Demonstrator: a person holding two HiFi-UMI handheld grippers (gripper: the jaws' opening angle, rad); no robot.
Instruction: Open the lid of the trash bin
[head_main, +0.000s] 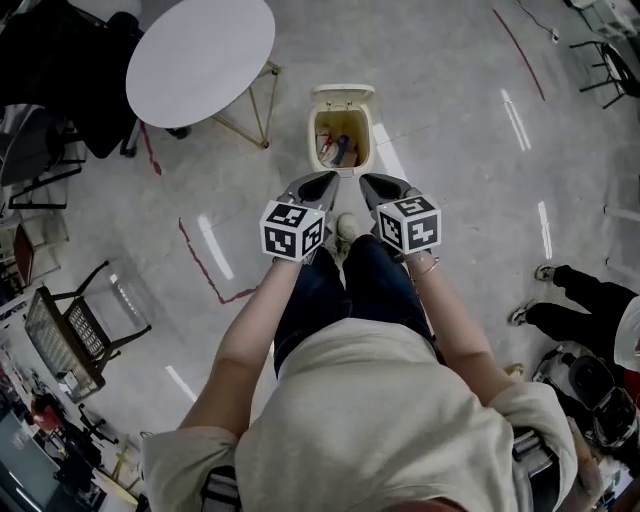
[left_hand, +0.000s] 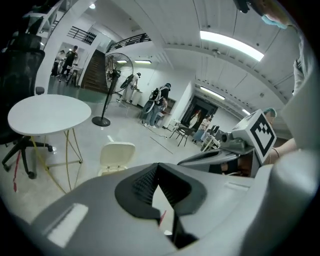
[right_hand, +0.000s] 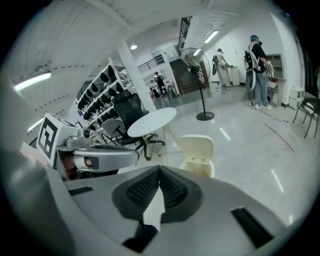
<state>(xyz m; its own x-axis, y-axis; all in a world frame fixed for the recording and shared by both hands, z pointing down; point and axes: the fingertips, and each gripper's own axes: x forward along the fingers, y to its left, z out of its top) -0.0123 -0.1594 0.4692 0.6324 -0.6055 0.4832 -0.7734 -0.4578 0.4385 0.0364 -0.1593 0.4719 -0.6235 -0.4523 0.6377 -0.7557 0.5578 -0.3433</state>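
Left gripper (head_main: 330, 178), right gripper (head_main: 367, 180) both closed, empty, ribbed pads (left_hand: 144, 184), cream plastic bin (head_main: 313, 135), lid (head_main: 343, 95) raised

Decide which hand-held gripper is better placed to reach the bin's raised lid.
Right, narrowly. The left hand-held gripper and right hand-held gripper are shut, empty, side by side before the bin. The right's view shows the lid nearly straight beyond its jaws; the left's shows it offset.

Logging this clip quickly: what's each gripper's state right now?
Left gripper: jaws closed, holding nothing.
Right gripper: jaws closed, holding nothing.
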